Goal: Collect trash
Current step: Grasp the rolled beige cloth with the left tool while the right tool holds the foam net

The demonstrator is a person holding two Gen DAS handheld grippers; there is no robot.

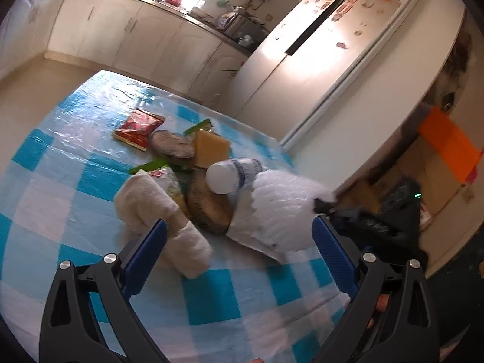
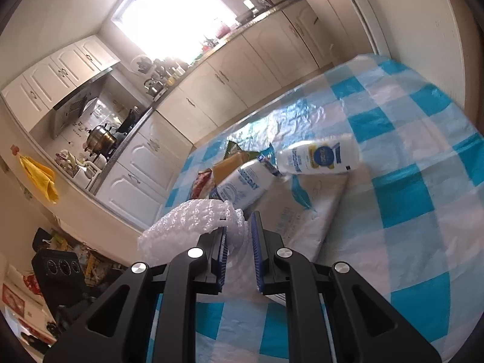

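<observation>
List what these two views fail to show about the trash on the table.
- Left wrist view: bottle label, blurred, unreadable.
- Left wrist view: round wooden slab, partly hidden under the bottle and bubble wrap.
- Right wrist view: red packet, mostly hidden behind a bottle.
- Right wrist view: right gripper hides the bubble wrap's pinched part.

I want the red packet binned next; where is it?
In the left wrist view, the red packet lies on the checked tablecloth, at the pile's far left, touching a wooden slice.
</observation>
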